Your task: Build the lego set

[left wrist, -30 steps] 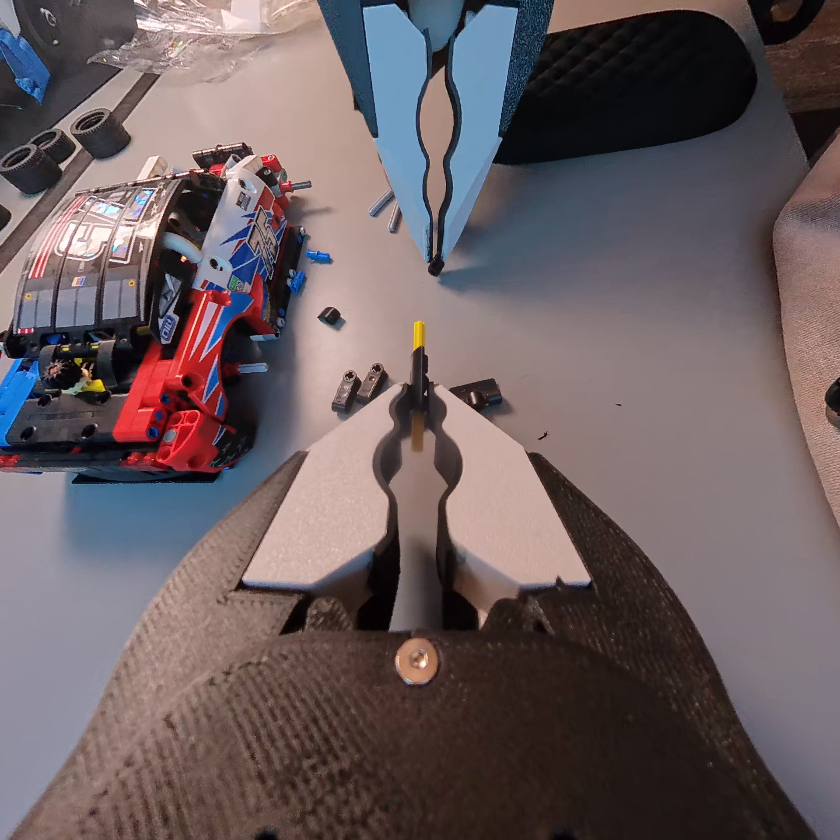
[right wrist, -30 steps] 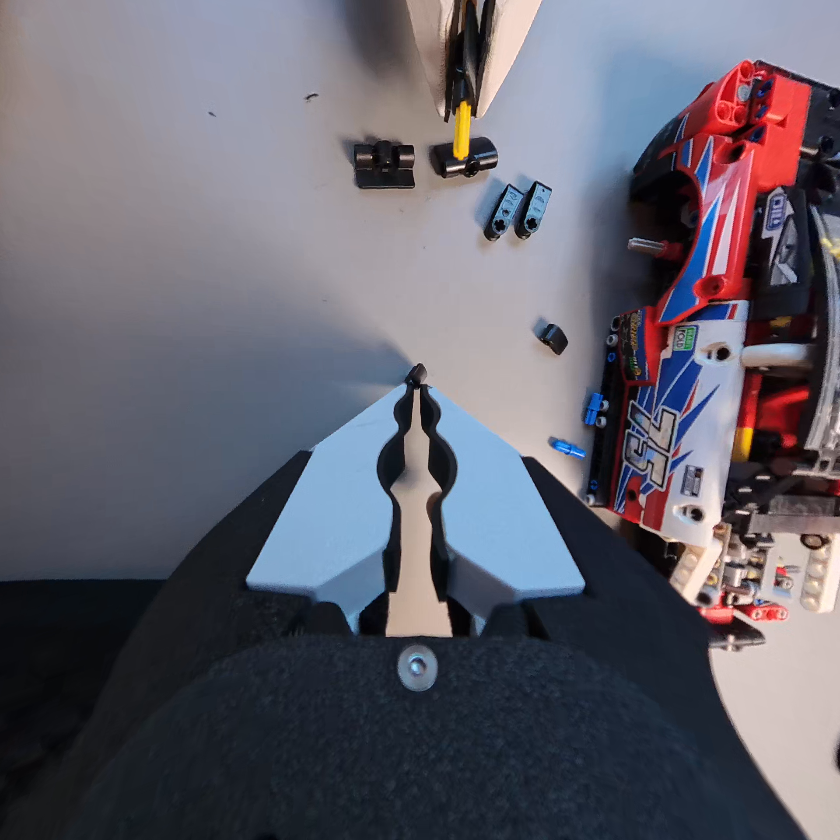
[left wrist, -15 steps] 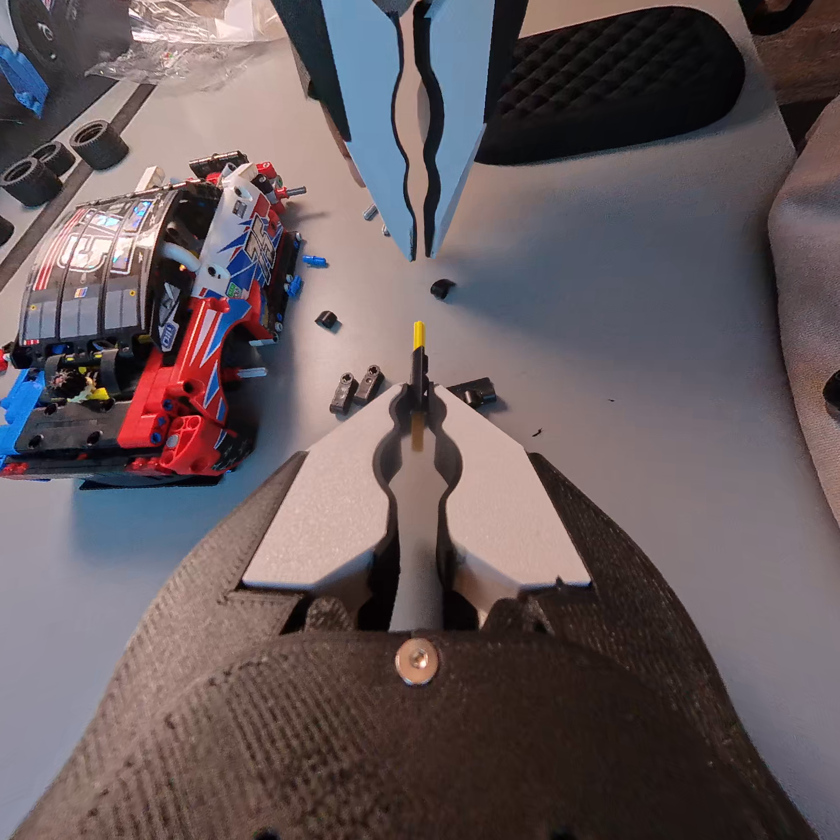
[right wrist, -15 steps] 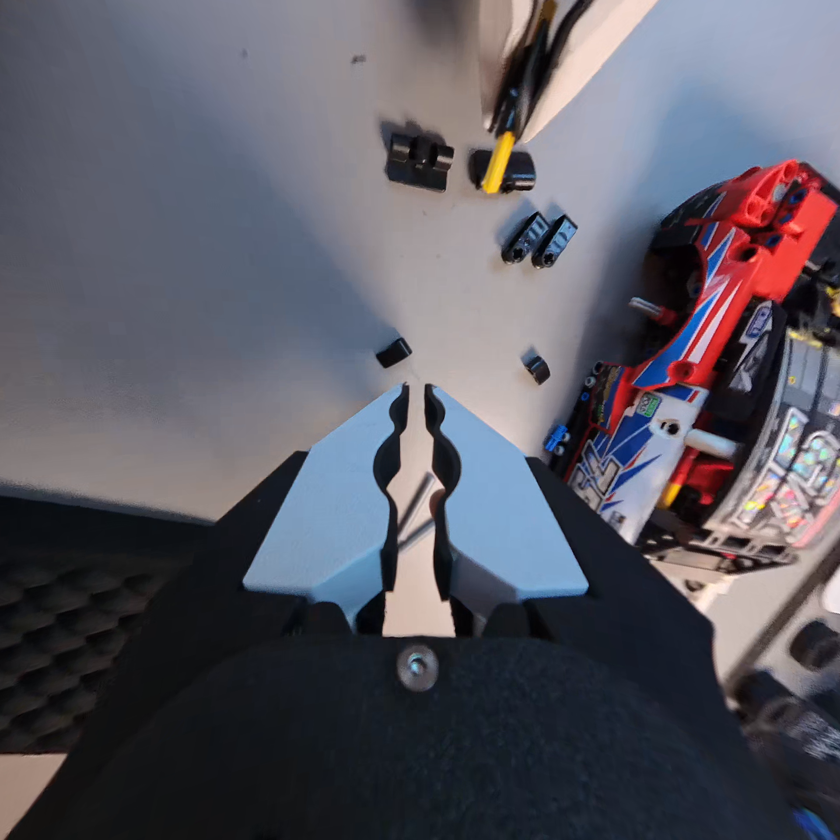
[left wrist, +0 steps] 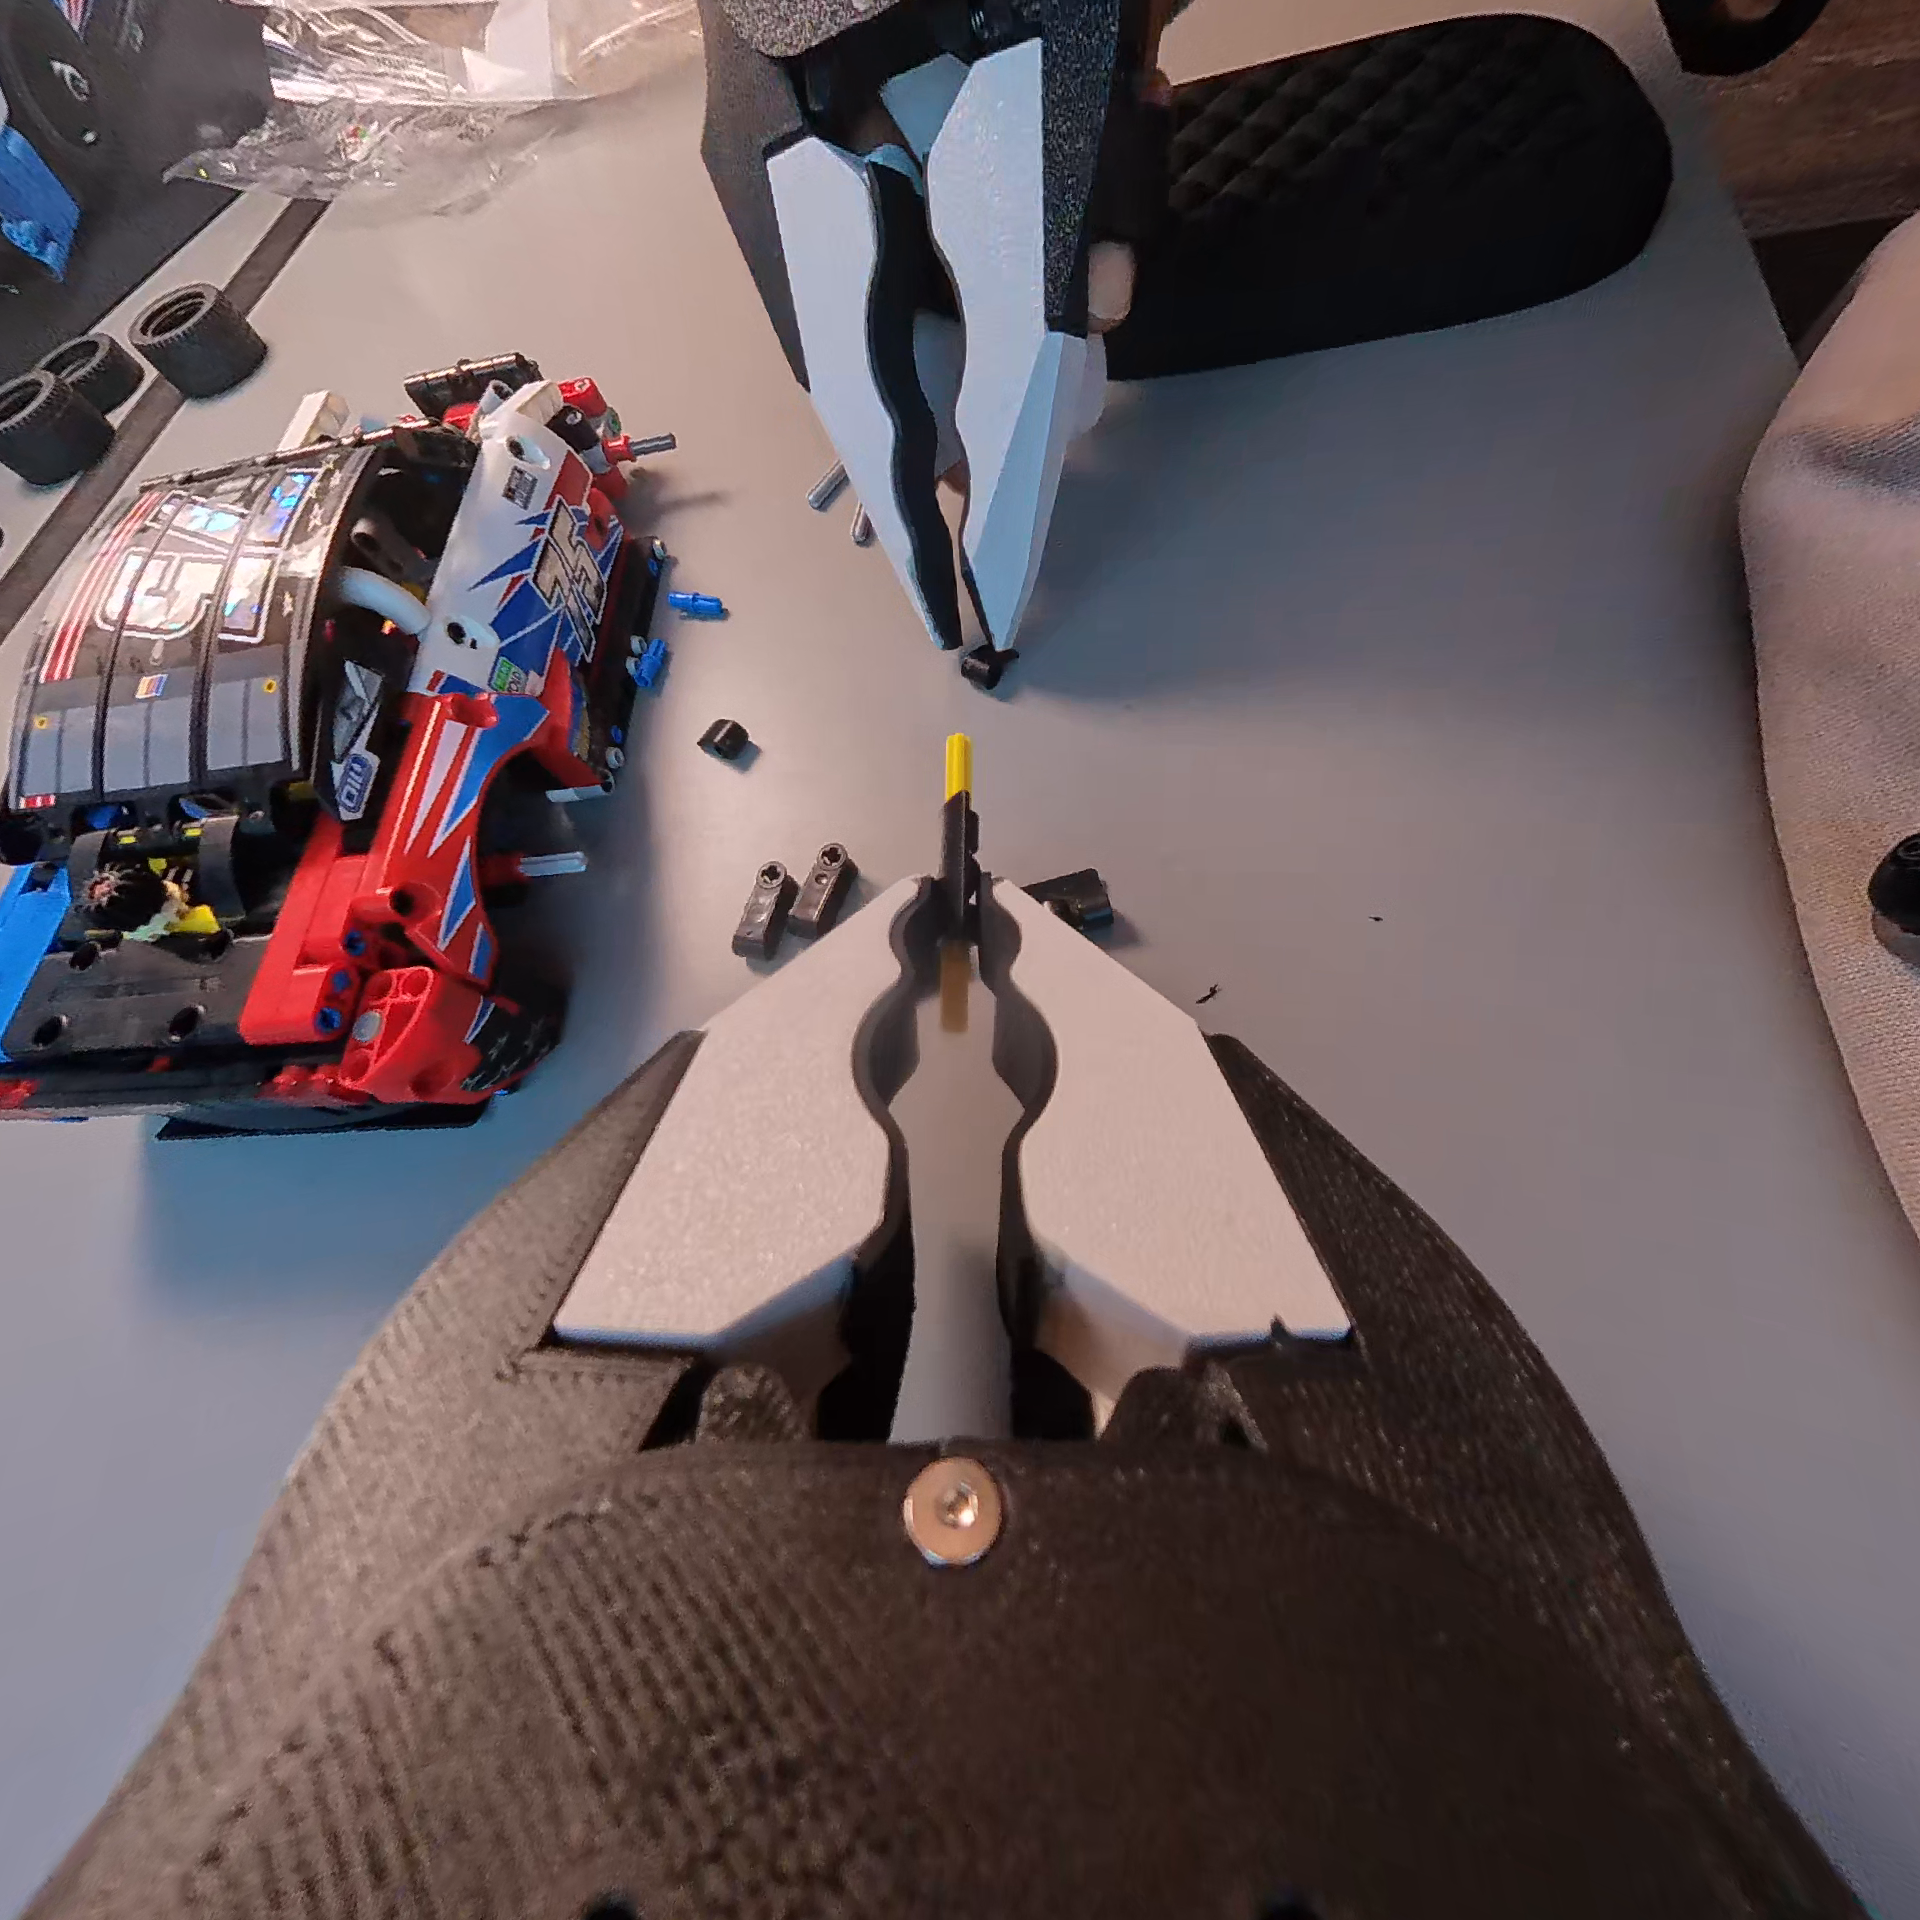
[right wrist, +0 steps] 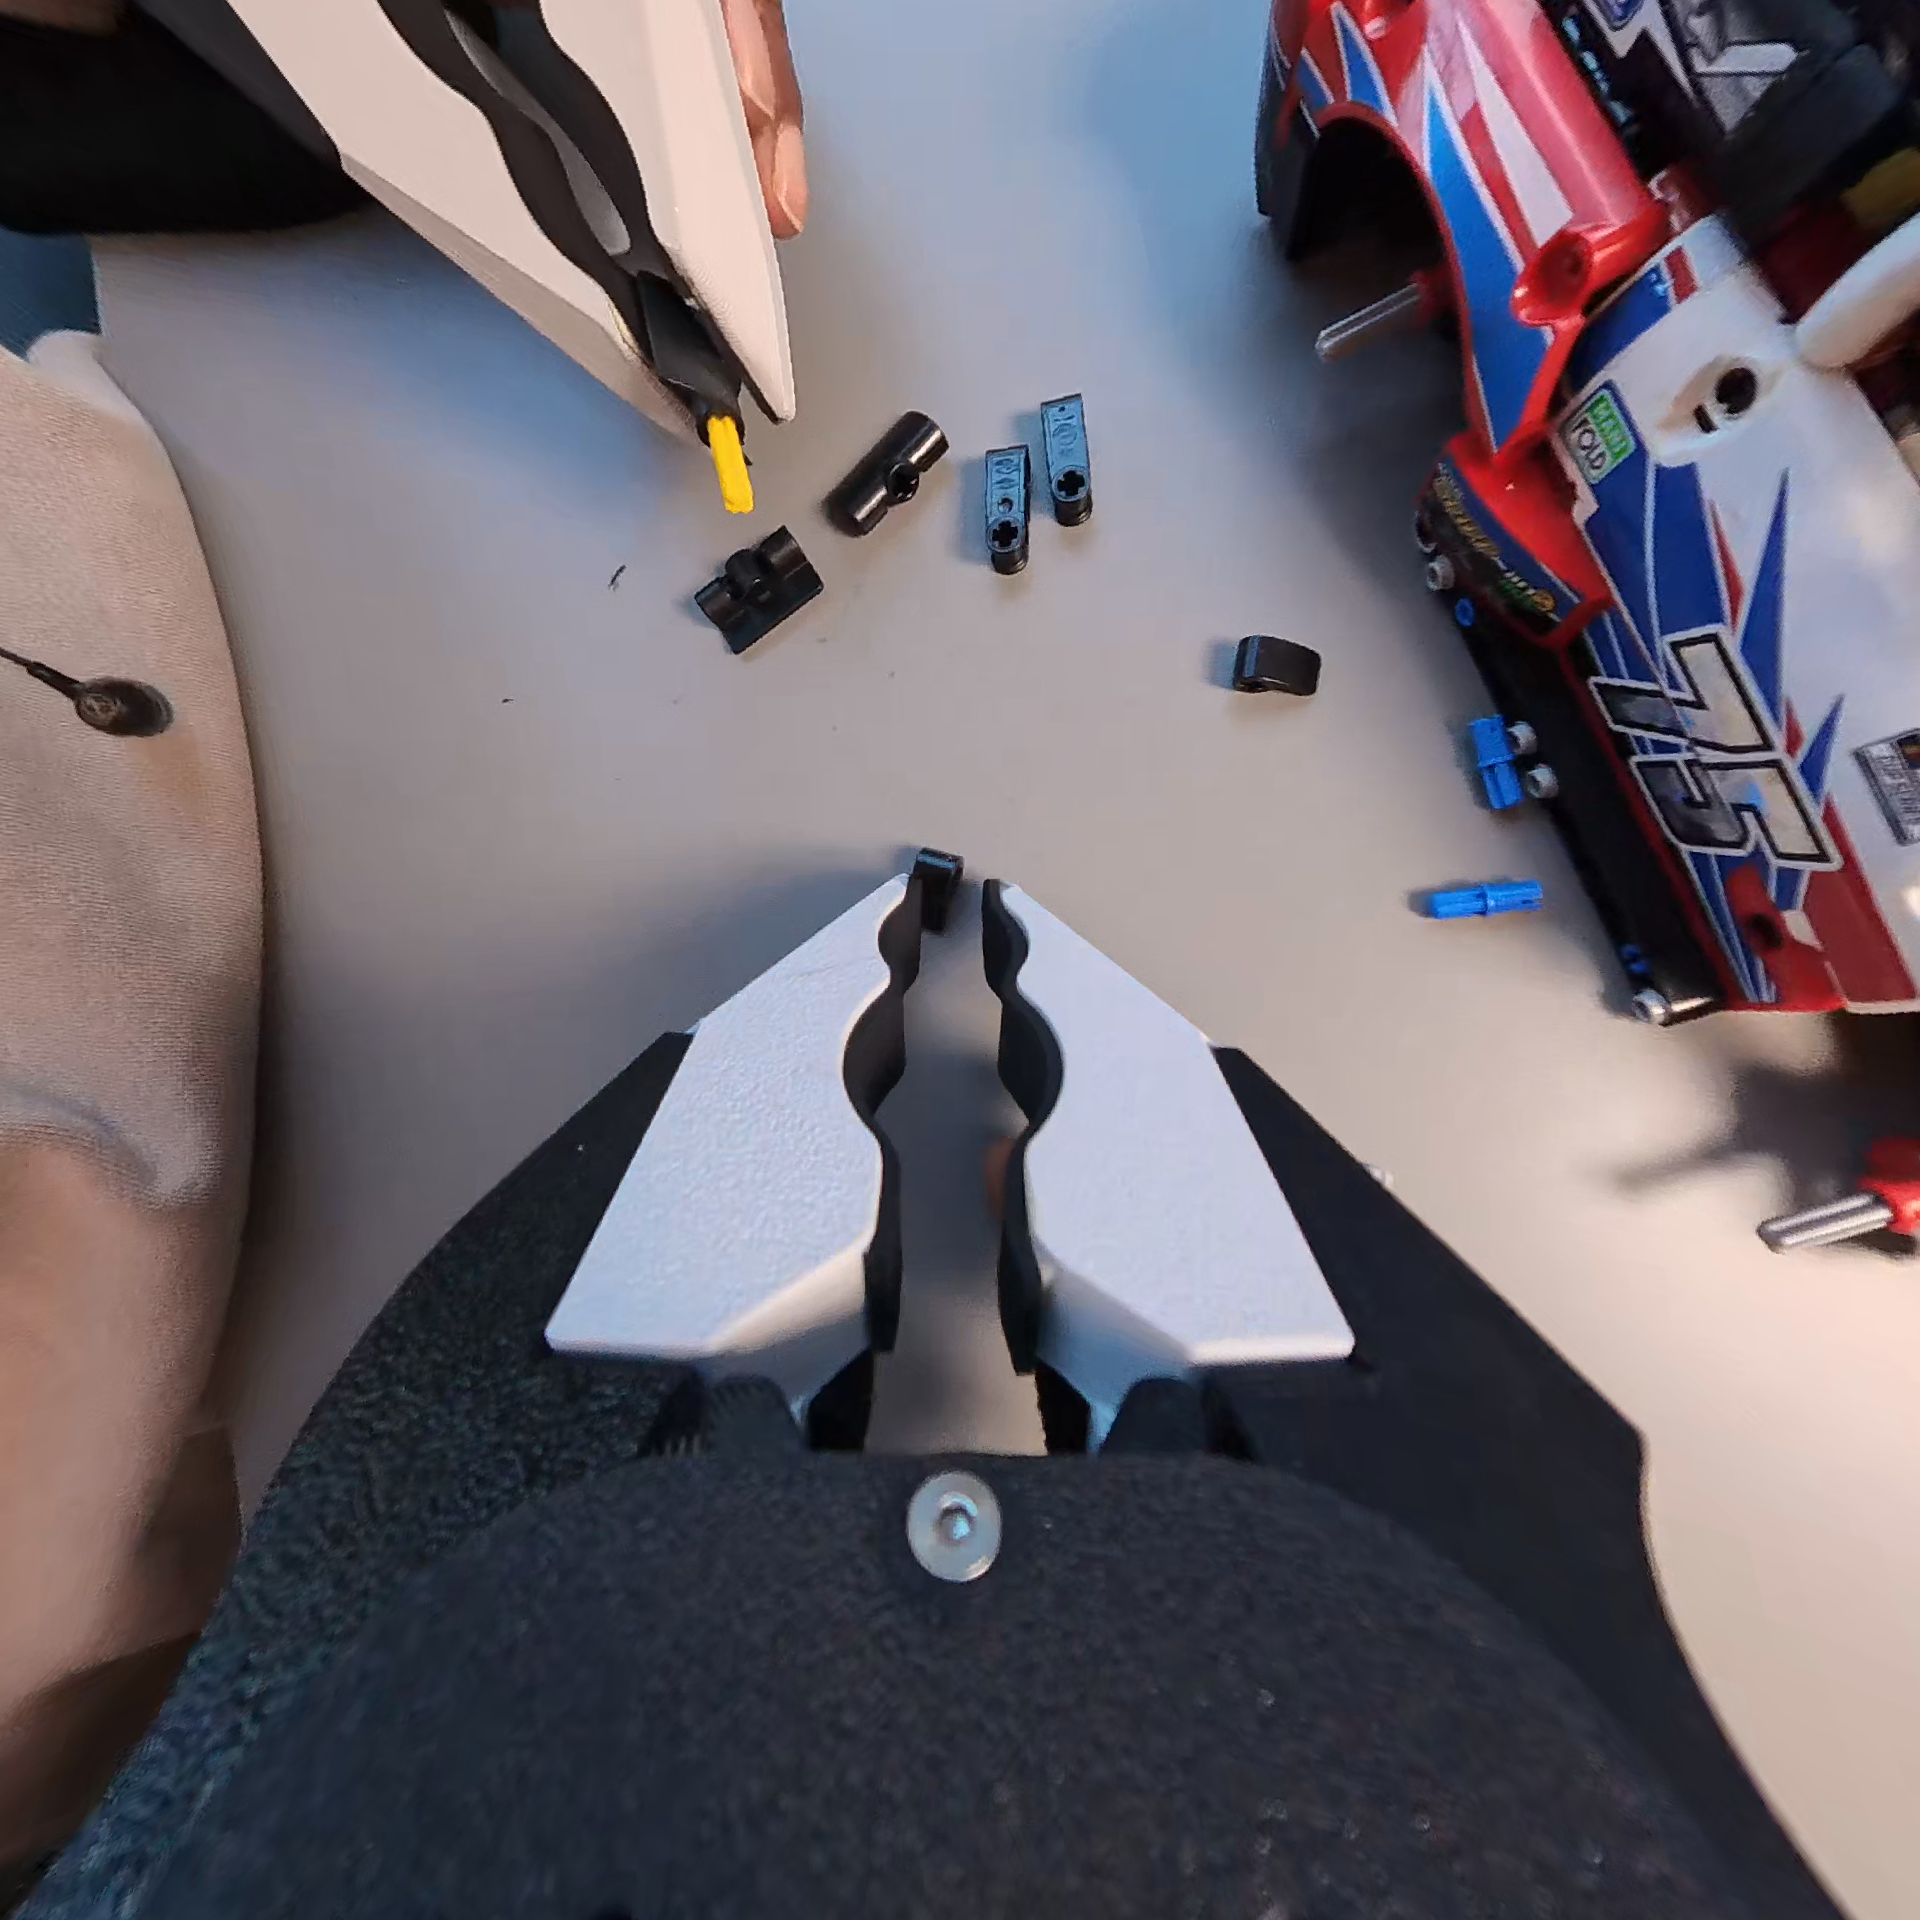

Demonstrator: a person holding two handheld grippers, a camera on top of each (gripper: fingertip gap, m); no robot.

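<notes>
Left gripper (left wrist: 956, 883) clamped on a yellow axle (left wrist: 956, 774) with a black connector, just above the grey worktop (left wrist: 1351, 727). Right gripper (right wrist: 951, 894) slightly parted, jaws around a small black bush (right wrist: 938, 883) on the worktop. Lego race car (left wrist: 312, 748) left of the axle, loose black pieces between.

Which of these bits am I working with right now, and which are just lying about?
In hand:
- yellow rod, clamped in the left gripper
- small black piece, between the open jaws of the right gripper
- car, partly built

Lying about:
- paired black connectors
- blue pins
- tyres
- plastic bag
</notes>
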